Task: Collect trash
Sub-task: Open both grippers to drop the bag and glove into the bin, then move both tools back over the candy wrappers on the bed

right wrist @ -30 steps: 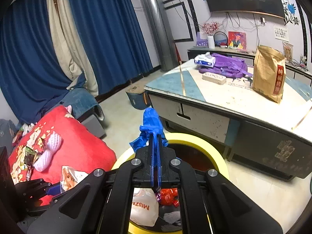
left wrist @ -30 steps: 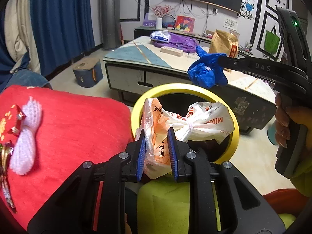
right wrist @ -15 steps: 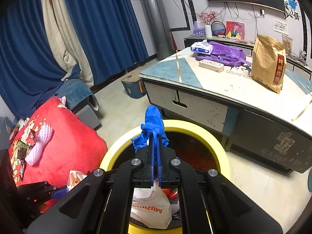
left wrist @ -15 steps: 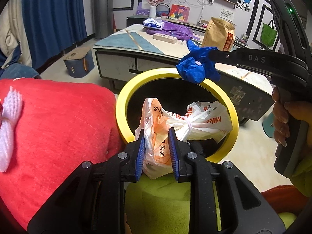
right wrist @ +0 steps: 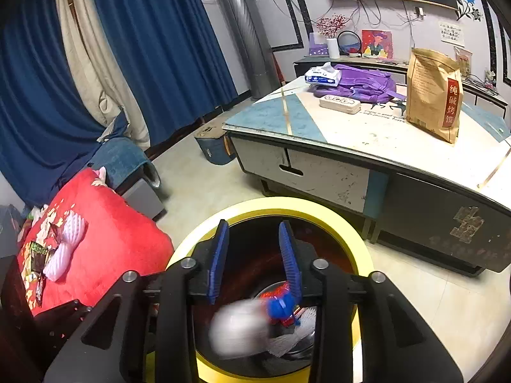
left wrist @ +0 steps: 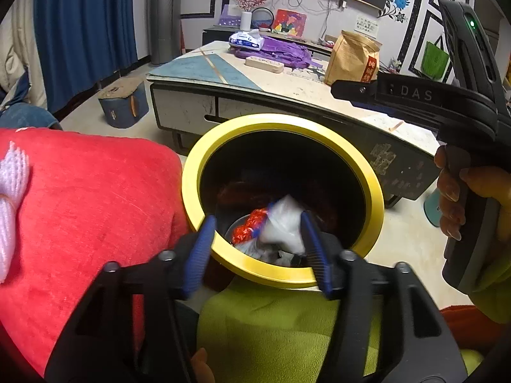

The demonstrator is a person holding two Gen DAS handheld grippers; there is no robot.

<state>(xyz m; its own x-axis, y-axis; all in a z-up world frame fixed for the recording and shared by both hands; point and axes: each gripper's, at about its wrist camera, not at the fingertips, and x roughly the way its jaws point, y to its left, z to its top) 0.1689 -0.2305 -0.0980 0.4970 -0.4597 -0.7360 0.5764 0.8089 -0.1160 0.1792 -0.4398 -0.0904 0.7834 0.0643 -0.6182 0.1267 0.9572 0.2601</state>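
Trash is now dropping into the bin (left wrist: 373,191). Both grippers have let go. The left gripper (left wrist: 255,249) has its blue fingers (left wrist: 199,252) spread wide over the near side of the yellow rim, and nothing is held between them. The right gripper (right wrist: 255,258) is spread apart too, right over the mouth of the bin.

Half a second ago the left gripper pinched a white and orange plastic bag above the bin, and the right gripper pinched a blue glove. Now the white bag (left wrist: 284,223) is down inside the bin, on top of a red wrapper (left wrist: 247,228). In the right wrist view the bag (right wrist: 238,332) is a white blur, so it looks like it is falling. The blue glove (right wrist: 281,308) is down in the bin as well, below the right gripper's fingers. It is small and a bit blurry there. In the left wrist view the glove is gone from the tip of the right gripper (left wrist: 335,88), which reaches in from the right.

So these two bits of trash are collected. More may be left. On the red blanket (right wrist: 105,242) to the left lie a white net sleeve (right wrist: 65,242) and some small wrappers (right wrist: 36,255). Those look like the next things to pick up. On the desk (right wrist: 351,134) far across the room sit a brown paper bag (right wrist: 434,95) and a purple backpack (right wrist: 364,84), which were there before.
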